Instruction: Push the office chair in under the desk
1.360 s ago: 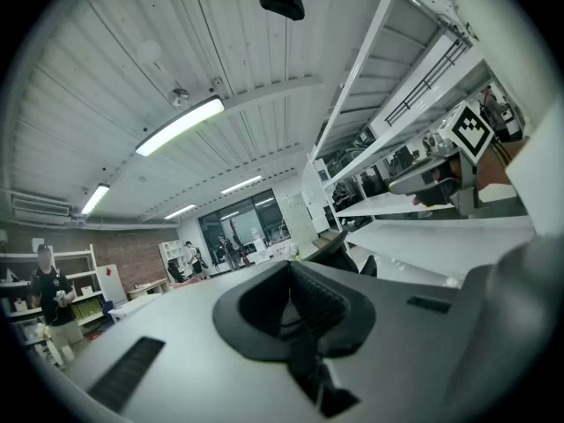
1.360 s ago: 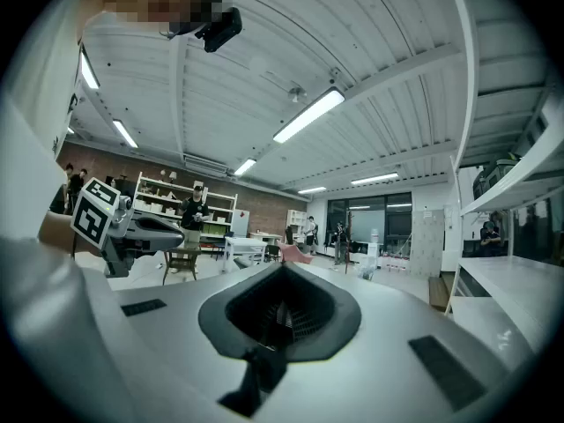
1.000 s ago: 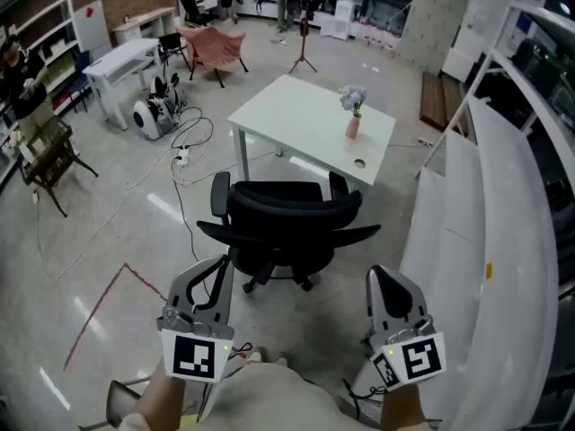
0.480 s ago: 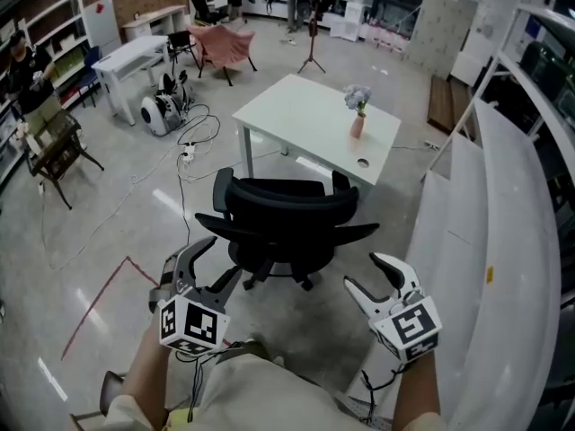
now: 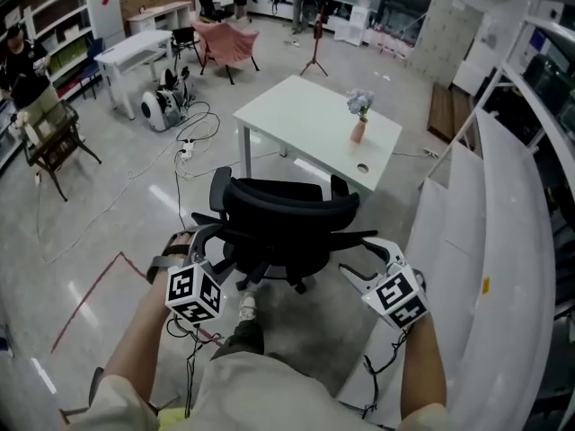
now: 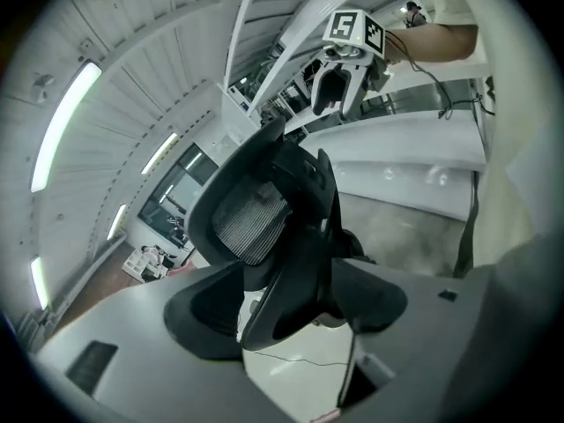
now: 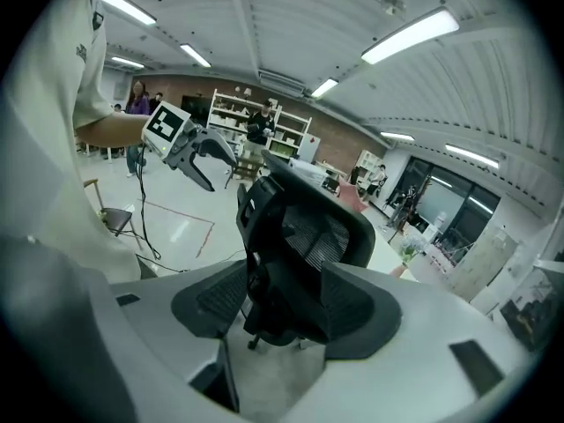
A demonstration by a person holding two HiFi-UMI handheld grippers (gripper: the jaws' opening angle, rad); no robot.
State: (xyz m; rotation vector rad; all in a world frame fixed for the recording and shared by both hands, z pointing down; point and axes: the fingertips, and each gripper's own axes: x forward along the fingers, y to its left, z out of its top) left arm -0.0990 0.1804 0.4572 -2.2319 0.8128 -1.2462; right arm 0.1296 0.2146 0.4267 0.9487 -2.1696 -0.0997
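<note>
A black office chair (image 5: 283, 218) stands with its back to me, in front of a white desk (image 5: 305, 119) that carries a pink vase of flowers (image 5: 358, 128). My left gripper (image 5: 212, 250) is at the left edge of the chair's backrest, its jaws opening. My right gripper (image 5: 364, 259) is at the right side by the armrest, its jaws opening too. In the left gripper view the chair (image 6: 256, 210) fills the gap of the left gripper (image 6: 291, 311); the pads do not press on it. In the right gripper view the chair (image 7: 308, 227) sits likewise before the right gripper (image 7: 286, 311).
A long white curved counter (image 5: 503, 241) runs along the right, close to the chair and desk. Cables (image 5: 193, 142) and a red tape line (image 5: 90, 299) lie on the floor to the left. Further back stand a pink chair (image 5: 225, 43), a white table (image 5: 135, 52) and a tripod (image 5: 314, 61).
Both grippers have moved forward from near my body to the sides of the chair's backrest, and their jaws have gone from shut to wide apart.
</note>
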